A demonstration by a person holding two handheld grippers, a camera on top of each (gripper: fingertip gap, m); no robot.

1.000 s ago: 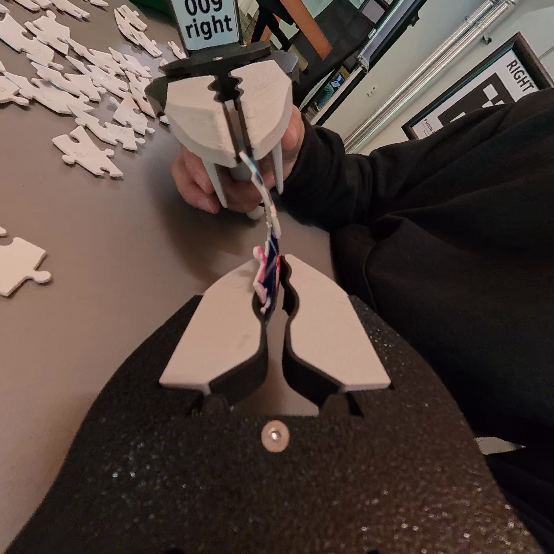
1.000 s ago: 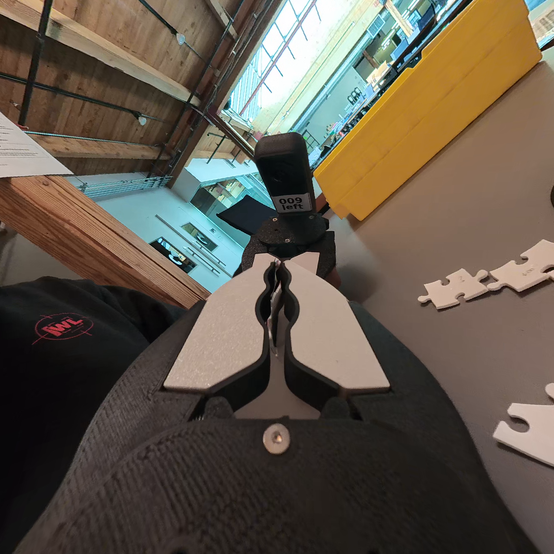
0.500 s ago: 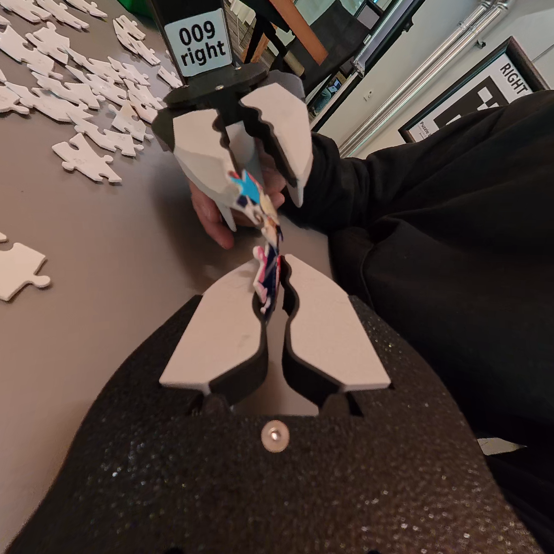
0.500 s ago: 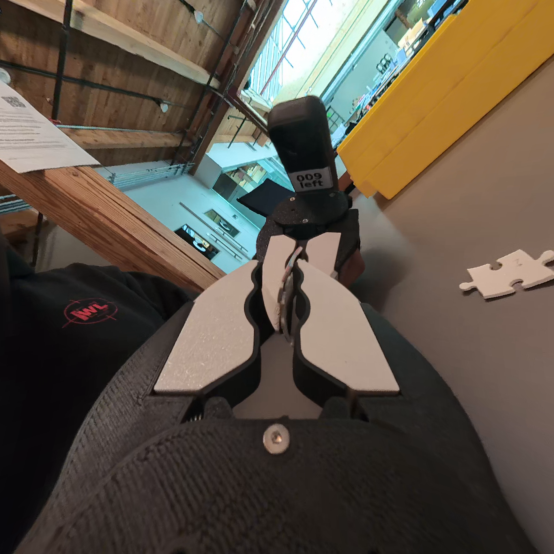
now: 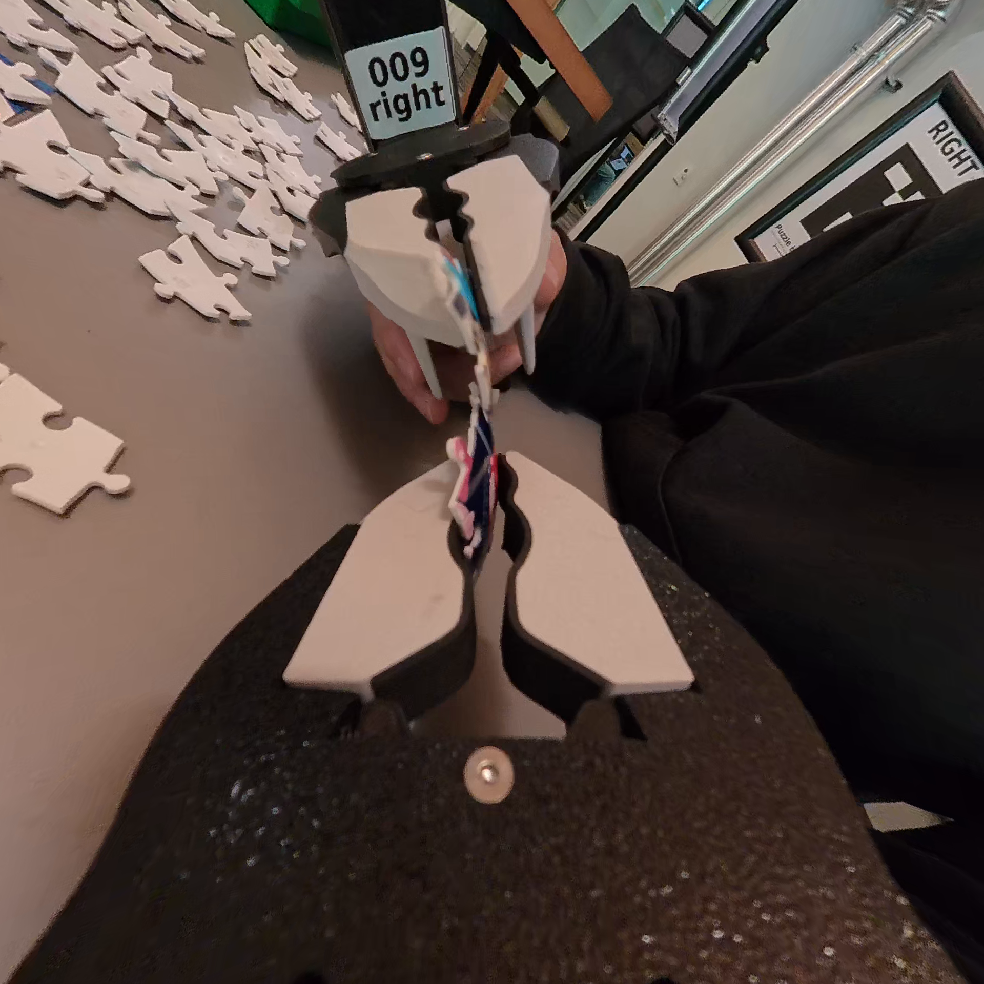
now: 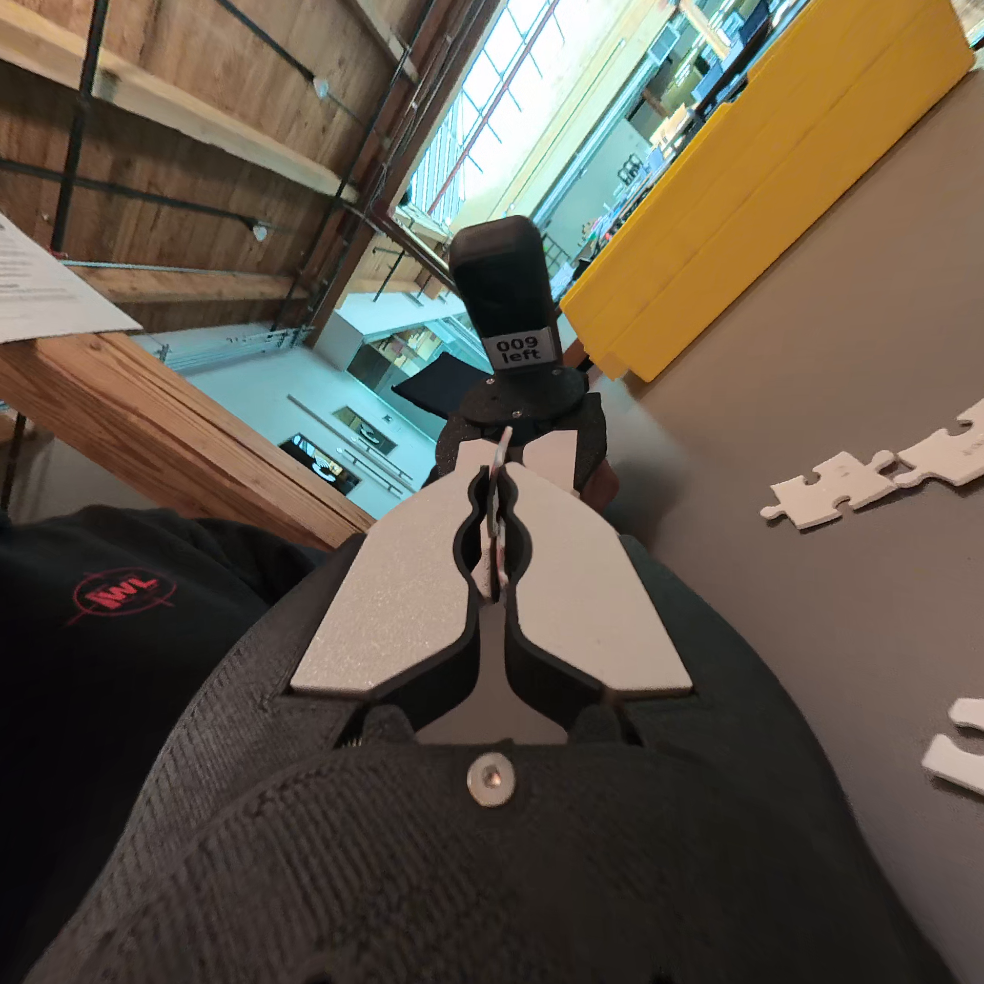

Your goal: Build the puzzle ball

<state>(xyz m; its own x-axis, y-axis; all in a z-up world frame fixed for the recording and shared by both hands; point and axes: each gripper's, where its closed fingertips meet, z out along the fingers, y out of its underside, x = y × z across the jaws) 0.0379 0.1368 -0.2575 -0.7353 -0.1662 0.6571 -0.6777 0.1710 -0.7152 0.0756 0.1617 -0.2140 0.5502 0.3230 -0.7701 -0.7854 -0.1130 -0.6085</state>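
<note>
In the left wrist view my left gripper (image 5: 479,463) is shut on a dark blue and pink puzzle piece (image 5: 479,479), held edge-on above the grey table (image 5: 239,426). My right gripper (image 5: 476,325) faces it, shut on a light blue and white piece (image 5: 462,290). The lower end of that piece meets the top of the left piece. In the right wrist view my right gripper (image 6: 496,471) is shut on its piece (image 6: 498,527), seen edge-on, with the left gripper (image 6: 506,447) just beyond it.
Many white, face-down puzzle pieces (image 5: 160,133) lie on the table at the far left, and one (image 5: 53,452) lies nearer. More white pieces (image 6: 830,490) lie to the right. A yellow bin (image 6: 745,186) stands at the table's far edge. A person's black sleeve (image 5: 798,426) fills the right. The left gripper's tips are roughly 6 cm from the right gripper's.
Half a second ago the right gripper's jaws stood wider with its piece tilted flat-on. Now they are shut again with the piece edge-on, in line with the left piece.
</note>
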